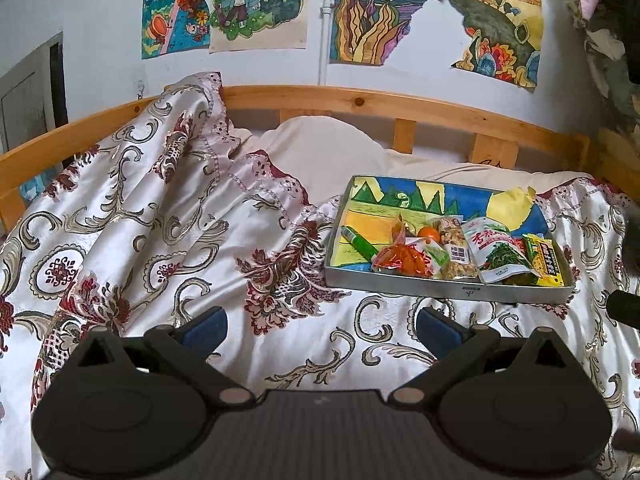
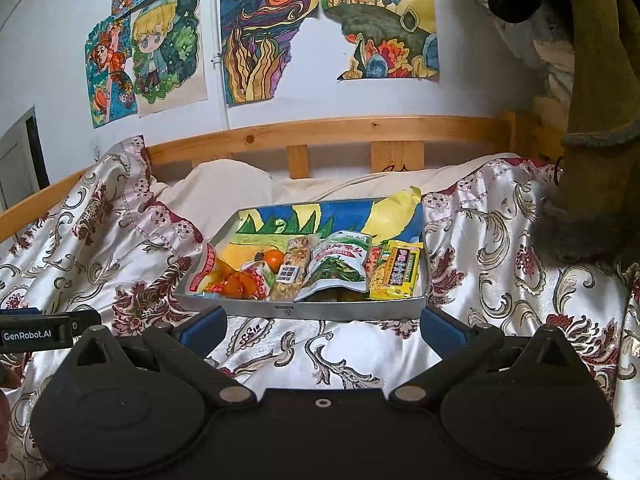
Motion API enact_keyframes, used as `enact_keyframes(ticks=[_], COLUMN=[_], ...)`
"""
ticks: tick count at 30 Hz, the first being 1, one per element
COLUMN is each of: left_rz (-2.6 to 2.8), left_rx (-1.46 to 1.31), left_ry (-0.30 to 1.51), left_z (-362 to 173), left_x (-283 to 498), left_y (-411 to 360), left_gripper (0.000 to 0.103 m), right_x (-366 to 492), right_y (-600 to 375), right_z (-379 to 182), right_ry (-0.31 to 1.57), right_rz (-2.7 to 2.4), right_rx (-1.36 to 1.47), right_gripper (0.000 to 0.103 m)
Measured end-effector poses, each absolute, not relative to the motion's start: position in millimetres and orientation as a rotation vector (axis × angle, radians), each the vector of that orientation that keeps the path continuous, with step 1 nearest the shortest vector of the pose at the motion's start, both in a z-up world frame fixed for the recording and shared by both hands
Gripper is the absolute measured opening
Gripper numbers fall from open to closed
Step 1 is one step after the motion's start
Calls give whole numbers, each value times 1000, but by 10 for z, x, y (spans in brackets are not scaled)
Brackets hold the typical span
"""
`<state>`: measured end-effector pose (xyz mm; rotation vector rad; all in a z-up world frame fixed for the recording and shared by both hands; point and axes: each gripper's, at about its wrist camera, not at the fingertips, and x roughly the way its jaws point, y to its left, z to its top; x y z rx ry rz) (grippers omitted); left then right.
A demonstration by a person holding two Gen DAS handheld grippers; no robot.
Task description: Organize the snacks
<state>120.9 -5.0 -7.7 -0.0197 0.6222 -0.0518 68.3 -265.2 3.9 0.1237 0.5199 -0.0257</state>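
— Blue-padded fingers (image 2: pixel 204 326): condition?
— Right gripper (image 2: pixel 322 328) and left gripper (image 1: pixel 320 326) both spread wide, holding nothing.
— Snacks?
— Foil packets (image 2: pixel 340 268) crowd the tray (image 2: pixel 320 312) along its near edge, on the bedspread (image 2: pixel 520 300). Judged light, crinkly, slippery; pinch a sealed end.

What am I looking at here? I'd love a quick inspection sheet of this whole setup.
Surface: bed with shiny floral bedspread.
Job's things: shallow grey tray lined with a coloured drawing, holding a white-green snack pouch, yellow packet, clear nut bag, orange-red bag, small orange fruit, green tube.
Clutter: nothing seen.
Grippers: left gripper and right gripper both open, empty.
Cables: nothing seen.
Surroundings: wooden bed rail, children's drawings on the wall.
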Motion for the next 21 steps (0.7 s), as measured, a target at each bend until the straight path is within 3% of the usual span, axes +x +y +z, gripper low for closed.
enact_keyframes(ticks=[21], left_rz=[-48], left_rx=[-16], left_ry=[627], left_z=[-93], left_x=[1216], left_y=[-42], left_gripper=[102], right_x=[691], right_y=[-2668], right_z=[8], right_ry=[528], right_rz=[-23], right_rx=[130], right_gripper=[102])
